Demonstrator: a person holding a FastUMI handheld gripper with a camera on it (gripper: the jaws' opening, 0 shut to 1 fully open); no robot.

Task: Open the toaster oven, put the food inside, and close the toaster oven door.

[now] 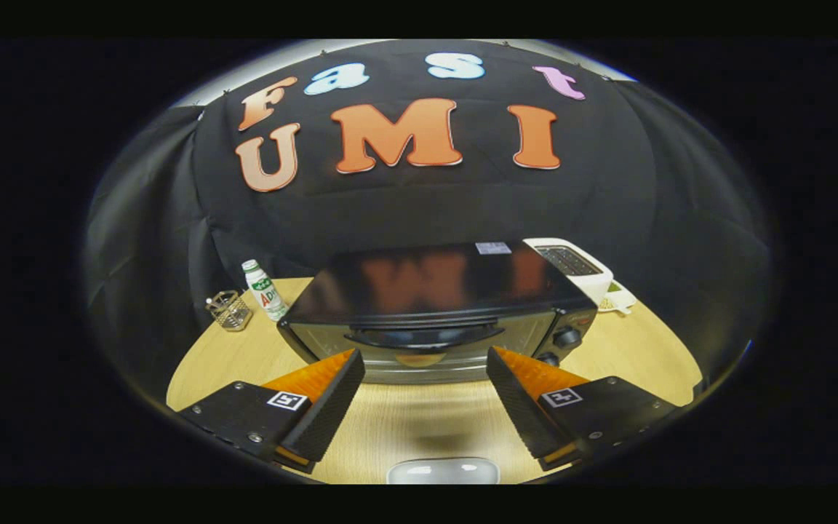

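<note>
Gripper view: the claw [425, 364] is spread, holding nothing. Straight ahead, just past the fingertips, sits one oven [433, 309], door shut, its handle [425, 336] running crosswise to the fingers. Two knobs [567, 337] lie ahead-right. Beyond: one bottle [264, 290], one basket [229, 310], perhaps a toaster [572, 266].

bottle [265, 290] label: illegible | hand-held gripper [425, 352] spread fingers [328, 400]: square code tags

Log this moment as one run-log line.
gripper: open, holding nothing | toaster oven: door shut, just ahead of fingers | handle: untouched | step: opening not begun
</note>
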